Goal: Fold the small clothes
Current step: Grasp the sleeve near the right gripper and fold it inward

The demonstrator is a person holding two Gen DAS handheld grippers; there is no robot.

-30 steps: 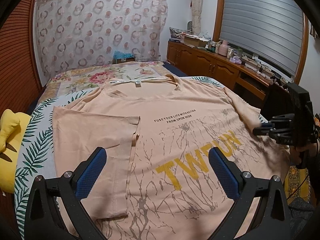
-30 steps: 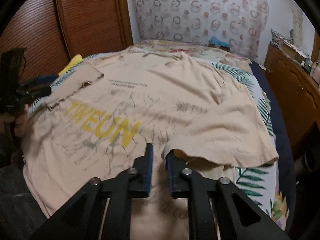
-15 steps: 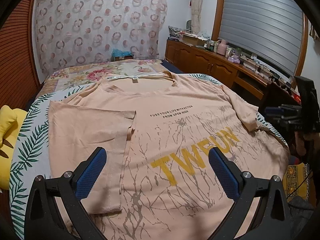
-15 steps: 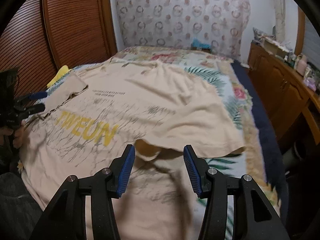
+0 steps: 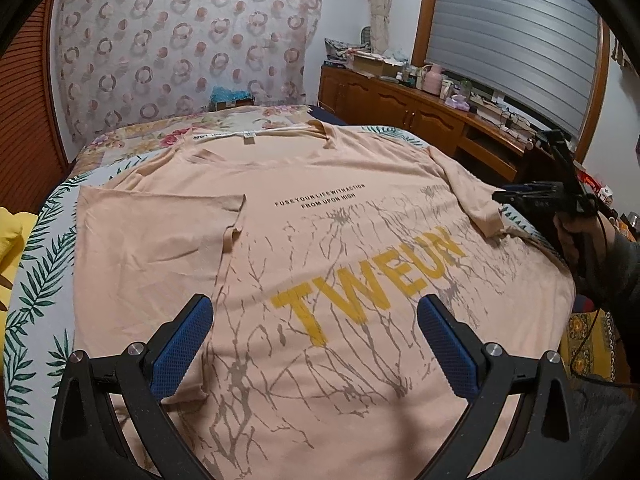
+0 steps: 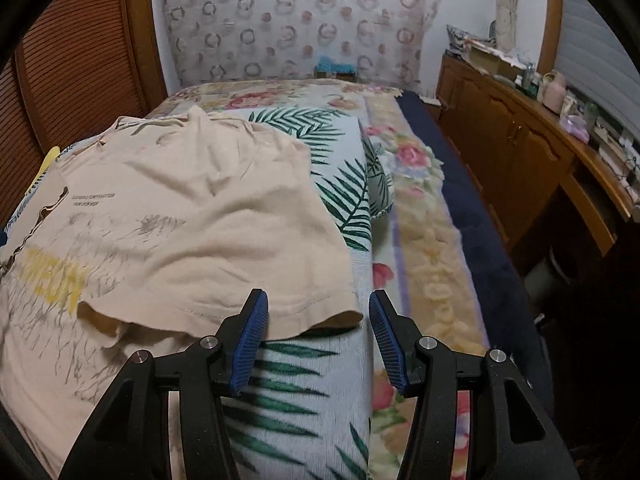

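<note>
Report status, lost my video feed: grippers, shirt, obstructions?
Left gripper open, empty. Right gripper open, sleeve hem between pads, ungripped. Peach TWEUN-print T-shirt flat on bed, one sleeve folded in. Nothing obstructing.

Bedroom, dim indoor light

Patterned curtain (image 5: 188,52) at twelve o'clock; wooden sideboard (image 5: 420,108) and shuttered window (image 5: 516,36) at two; slatted wooden door (image 6: 76,64) at ten.

Shirt (image 5: 340,240): lower hem cut off by the left wrist view's bottom edge. Yellow lettering (image 6: 56,280) blurred in the right wrist view. Items on the table (image 5: 452,96) too small to identify. Right tool (image 5: 532,196): tips indistinct, hand (image 5: 576,236) partly cut off.
</note>
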